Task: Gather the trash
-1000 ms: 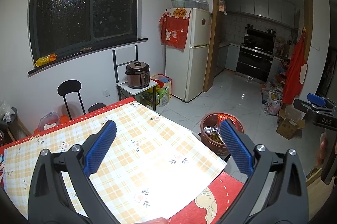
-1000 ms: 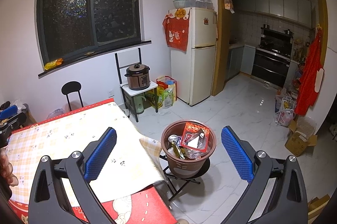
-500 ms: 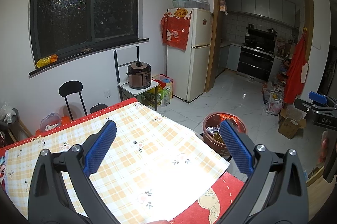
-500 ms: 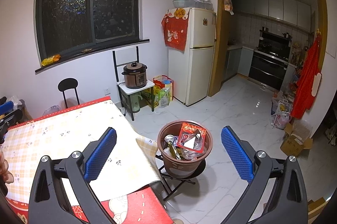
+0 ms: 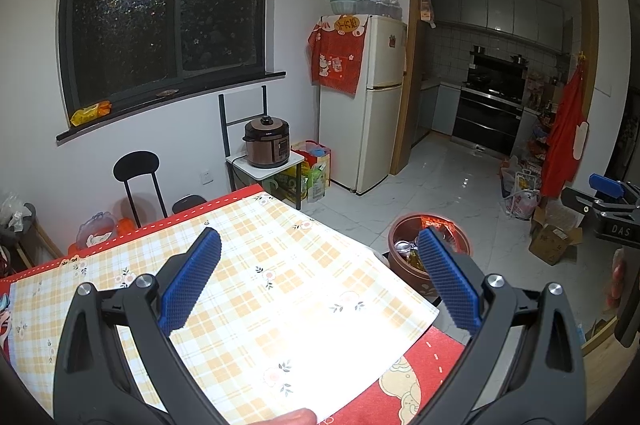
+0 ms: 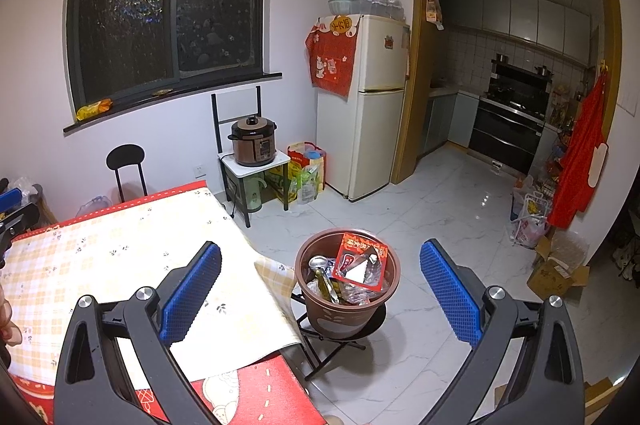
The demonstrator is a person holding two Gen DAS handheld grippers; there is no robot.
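Two grippers show, both spread wide with nothing between their blue pads. In the left wrist view, the left gripper (image 5: 320, 281) fills the lower part of the frame above a table (image 5: 280, 265) covered by a yellow checked cloth over red. At the right edge of that frame, part of the right gripper (image 5: 612, 193) appears, too little to read its state there. In the right wrist view, the right gripper (image 6: 320, 285) sits at the bottom of the frame, its left finger over the table's (image 6: 100, 257) corner and its right finger over the white floor.

Between those fingers, just below centre, stands a brown trash bucket (image 6: 347, 309) on a low black folding stand, just beside the table's corner. It holds a red packet (image 6: 362, 259), a metal can and clear plastic. From the left wrist view the bucket (image 5: 400, 249) lies right of centre, partly hidden behind the right finger.

Farther back, a brown cooker (image 6: 253, 141) sits on a small white stand in mid-frame, left of a white fridge (image 6: 368, 105), with a dark window (image 6: 168, 5) at upper left.
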